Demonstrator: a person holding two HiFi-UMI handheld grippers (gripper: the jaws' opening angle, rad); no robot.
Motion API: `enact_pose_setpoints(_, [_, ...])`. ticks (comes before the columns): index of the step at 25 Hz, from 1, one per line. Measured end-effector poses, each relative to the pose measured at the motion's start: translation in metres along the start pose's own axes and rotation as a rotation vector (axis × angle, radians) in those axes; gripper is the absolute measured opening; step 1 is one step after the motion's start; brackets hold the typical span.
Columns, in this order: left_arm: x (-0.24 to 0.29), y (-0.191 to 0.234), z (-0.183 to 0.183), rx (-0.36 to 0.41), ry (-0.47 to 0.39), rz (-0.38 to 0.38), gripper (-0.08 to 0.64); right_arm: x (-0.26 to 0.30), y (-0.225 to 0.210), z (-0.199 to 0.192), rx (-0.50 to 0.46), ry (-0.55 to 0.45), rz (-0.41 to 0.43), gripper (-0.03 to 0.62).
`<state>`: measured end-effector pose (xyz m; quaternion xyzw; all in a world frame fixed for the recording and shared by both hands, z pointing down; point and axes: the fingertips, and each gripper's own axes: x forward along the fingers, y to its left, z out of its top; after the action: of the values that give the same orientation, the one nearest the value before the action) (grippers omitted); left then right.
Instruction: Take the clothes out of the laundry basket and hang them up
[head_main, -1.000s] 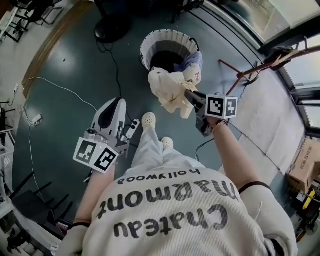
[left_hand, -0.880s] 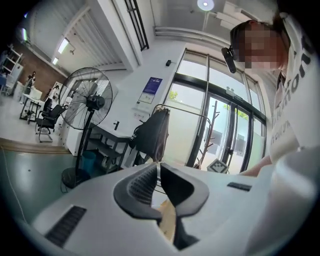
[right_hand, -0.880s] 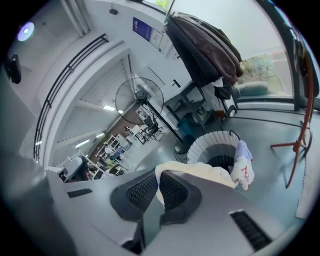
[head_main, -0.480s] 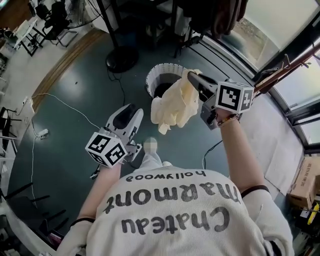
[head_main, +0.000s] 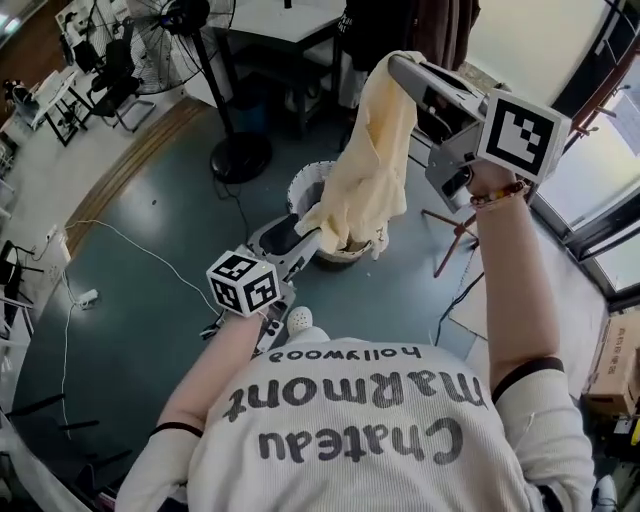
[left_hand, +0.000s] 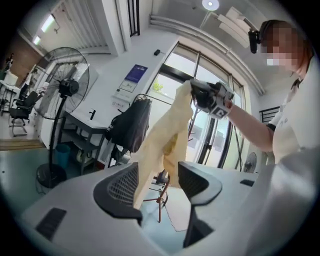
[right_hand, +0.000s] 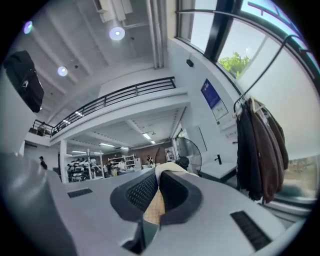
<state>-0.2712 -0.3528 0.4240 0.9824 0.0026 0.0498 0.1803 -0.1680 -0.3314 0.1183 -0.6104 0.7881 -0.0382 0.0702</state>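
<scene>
Right tool (head_main: 400, 66) pinches the cream garment (head_main: 365, 170) by a thin edge, high over the laundry basket (head_main: 303, 190). My left tool's (head_main: 300, 235) jaws have just been opening, with the hem loose at their gap. Risk: the edge slips and the garment drops.

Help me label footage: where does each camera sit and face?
Head view: on the head, facing steeply down at laundry basket; shirt, both arms show.
Left gripper view: on left hand-held gripper, level toward windows; jaws just opened, nothing gripped; right arm shows.
Right gripper view: on right hand-held gripper, level toward fan; shut on cream garment; no body.
Shared: all show that garment.
</scene>
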Motion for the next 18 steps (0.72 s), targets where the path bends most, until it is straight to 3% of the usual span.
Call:
enact_pose_setpoints(4, [0.034, 0.001, -0.002, 0.076, 0.075, 0.011, 0.283, -0.019, 0.029, 0.052, -0.09, -0.059, -0.022, 0.032])
enact_pose_setpoints(7, [0.062, -0.01, 0.004, 0.087, 0.089, 0.013, 0.313, -0.047, 0.045, 0.088, -0.114, -0.104, -0.037, 0.031])
enact_pose_setpoints(9, [0.081, -0.026, 0.008, 0.086, 0.088, -0.03, 0.318, -0.069, 0.052, 0.105, -0.131, -0.123, -0.061, 0.032])
enact_pose_setpoints(11, [0.1, -0.037, 0.012, 0.086, 0.082, -0.124, 0.306, -0.082, 0.048, 0.112, -0.153, -0.139, -0.105, 0.032])
enact_pose_setpoints(13, [0.113, -0.041, 0.018, 0.073, 0.07, -0.235, 0.059, -0.089, 0.036, 0.112, -0.172, -0.158, -0.174, 0.032])
enact_pose_setpoints(14, [0.118, -0.039, 0.021, 0.063, 0.07, -0.276, 0.017, -0.093, 0.028, 0.112, -0.178, -0.17, -0.217, 0.032])
enact_pose_setpoints(18, [0.149, -0.021, 0.052, 0.038, 0.056, -0.32, 0.017, -0.137, -0.015, 0.108, -0.162, -0.231, -0.403, 0.032])
